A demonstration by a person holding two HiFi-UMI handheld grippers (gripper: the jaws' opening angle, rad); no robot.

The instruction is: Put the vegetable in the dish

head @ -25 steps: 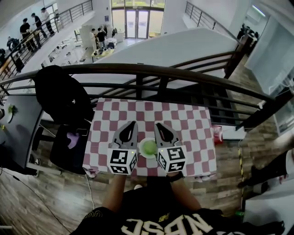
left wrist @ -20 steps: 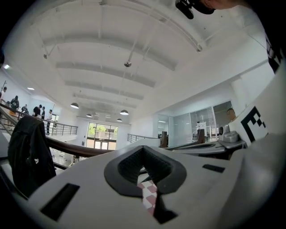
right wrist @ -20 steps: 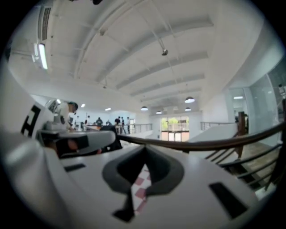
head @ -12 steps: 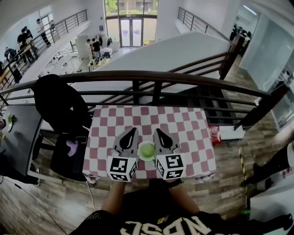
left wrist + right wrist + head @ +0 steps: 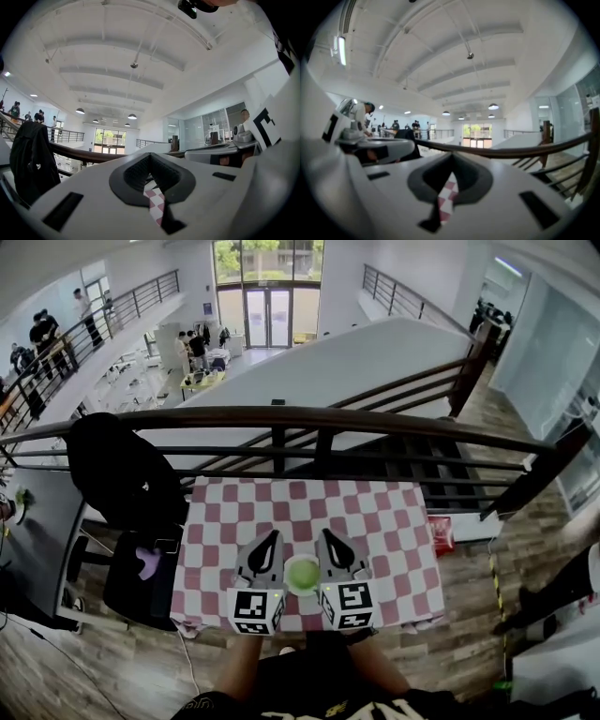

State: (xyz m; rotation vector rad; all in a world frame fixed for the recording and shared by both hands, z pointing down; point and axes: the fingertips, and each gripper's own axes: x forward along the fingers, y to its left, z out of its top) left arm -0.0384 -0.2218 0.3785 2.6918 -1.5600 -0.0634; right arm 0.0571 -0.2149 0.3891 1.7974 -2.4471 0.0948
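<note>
Nearest the camera, both tools are being held low over the table's near edge by the person's forearms (image 5: 240,664). The left gripper (image 5: 272,538) is being kept clenched. Its jaws are being pressed tip to tip with nothing caught in them, and in the left gripper view only a sliver of the checkered cloth (image 5: 154,202) is being shown through the slot behind the closed tips. Same deal for the right gripper (image 5: 325,536): the jaws are being squeezed together on nothing, with just pink-and-white squares being seen through the gap in its own view.

The dish (image 5: 288,583), small, round and white, is being flanked by the two grippers, one just beside it on each side, their tips being pointed past it toward the far edge. The vegetable (image 5: 303,572), a green lump, is being cradled inside the dish, so it's already in there.

Further out, the rest of the table (image 5: 380,521) is being covered by that same cloth. Off its left side a black jacket (image 5: 122,470) is being hung up, with a purple thing (image 5: 147,564) below it. Beyond the table, the view is being crossed by a dark railing (image 5: 281,416). Way past that, a lower floor is being walked by people (image 5: 195,345), with glass doors (image 5: 267,292) at the very back.
</note>
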